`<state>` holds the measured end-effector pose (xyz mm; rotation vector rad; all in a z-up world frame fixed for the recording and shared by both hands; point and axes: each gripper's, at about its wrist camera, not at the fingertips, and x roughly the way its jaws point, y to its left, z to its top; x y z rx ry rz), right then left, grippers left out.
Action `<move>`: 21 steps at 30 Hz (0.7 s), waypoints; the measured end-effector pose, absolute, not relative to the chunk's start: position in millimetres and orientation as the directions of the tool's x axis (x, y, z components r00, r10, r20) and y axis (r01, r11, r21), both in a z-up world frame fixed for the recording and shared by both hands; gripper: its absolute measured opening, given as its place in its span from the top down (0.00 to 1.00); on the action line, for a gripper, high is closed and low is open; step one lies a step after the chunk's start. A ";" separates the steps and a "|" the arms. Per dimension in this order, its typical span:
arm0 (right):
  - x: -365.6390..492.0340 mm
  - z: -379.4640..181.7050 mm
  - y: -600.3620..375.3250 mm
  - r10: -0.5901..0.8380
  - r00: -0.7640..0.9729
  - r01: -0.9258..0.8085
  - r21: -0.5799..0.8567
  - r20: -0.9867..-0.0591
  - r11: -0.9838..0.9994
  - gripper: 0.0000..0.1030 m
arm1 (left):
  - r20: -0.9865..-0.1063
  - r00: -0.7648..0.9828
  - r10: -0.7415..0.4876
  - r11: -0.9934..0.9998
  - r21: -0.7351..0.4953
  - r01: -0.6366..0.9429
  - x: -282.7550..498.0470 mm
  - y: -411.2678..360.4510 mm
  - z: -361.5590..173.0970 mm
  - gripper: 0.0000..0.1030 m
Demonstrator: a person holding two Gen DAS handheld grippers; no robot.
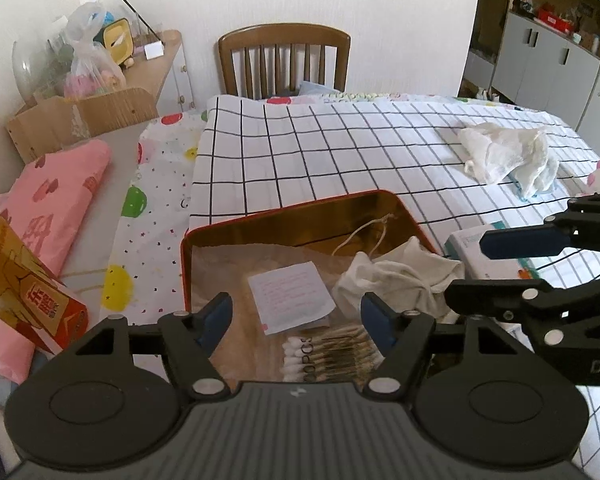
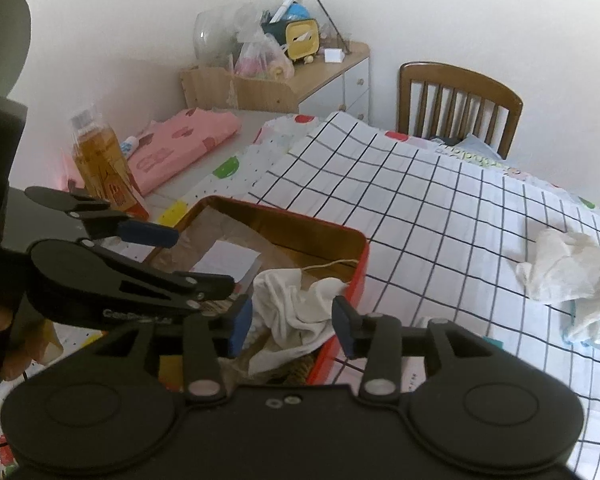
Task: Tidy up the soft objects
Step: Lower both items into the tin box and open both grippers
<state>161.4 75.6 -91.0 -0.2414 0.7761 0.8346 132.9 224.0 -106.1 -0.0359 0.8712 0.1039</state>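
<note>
at the lower centre of both views, a crumpled white drawstring cloth pouch (image 2: pixel 296 312) is lying inside the red-rimmed golden metal tin (image 2: pixel 364 256). the left gripper (image 1: pixel 296 320) is hovering spread over the tin, pinching nothing. the right gripper (image 2: pixel 292 326) is standing parted around the pouch, not pressing it.

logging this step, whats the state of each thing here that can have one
left gripper: open, nothing between its fingers
right gripper: open, over the white cloth, pads not pressing it
red tin: open, no lid on it
white cloth: crumpled, lying in the tin
cotton swabs: bundled in their pack, in the tin
second white cloth: crumpled, out on the checked sheet
bottle: upright, capped
</note>
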 end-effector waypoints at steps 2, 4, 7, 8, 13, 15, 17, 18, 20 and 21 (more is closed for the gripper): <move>158.0 -86.2 69.1 0.578 0.429 -0.736 0.104 -0.694 0.669 0.53 | -0.758 0.648 0.075 0.994 0.009 -0.106 128.1 221.5 -100.6 0.31; 155.6 -81.4 63.0 0.585 0.435 -0.731 0.112 -0.684 0.673 0.52 | -0.752 0.655 0.075 0.995 0.010 -0.102 123.8 218.4 -94.7 0.31; 149.6 -72.9 53.4 0.594 0.449 -0.725 0.117 -0.667 0.679 0.50 | -0.740 0.668 0.073 0.996 0.013 -0.094 117.4 213.1 -85.4 0.31; 147.0 -70.1 51.1 0.596 0.453 -0.724 0.117 -0.663 0.680 0.50 | -0.736 0.673 0.069 0.996 0.011 -0.090 115.2 211.4 -82.1 0.31; 137.0 -56.7 35.2 0.601 0.478 -0.714 0.116 -0.640 0.691 0.46 | -0.723 0.689 0.056 0.998 0.012 -0.069 108.4 199.5 -68.6 0.31; 134.2 -52.7 29.1 0.598 0.490 -0.705 0.115 -0.634 0.699 0.44 | -0.715 0.697 0.047 0.998 0.014 -0.053 106.6 192.7 -63.7 0.31; 131.9 -49.0 21.6 0.593 0.506 -0.693 0.113 -0.627 0.712 0.42 | -0.707 0.706 0.042 0.999 0.018 -0.041 105.3 184.6 -58.9 0.31; 131.2 -47.5 18.0 0.591 0.512 -0.687 0.115 -0.623 0.718 0.39 | -0.703 0.710 0.041 0.999 0.021 -0.037 105.6 180.4 -56.6 0.31; 130.4 -45.8 9.0 0.588 0.523 -0.675 0.121 -0.618 0.728 0.38 | -0.696 0.717 0.032 0.999 0.019 -0.026 106.2 171.2 -52.3 0.31; 130.2 -45.4 4.0 0.586 0.527 -0.669 0.125 -0.616 0.733 0.38 | -0.694 0.719 0.026 1.000 0.017 -0.020 107.5 167.1 -50.7 0.30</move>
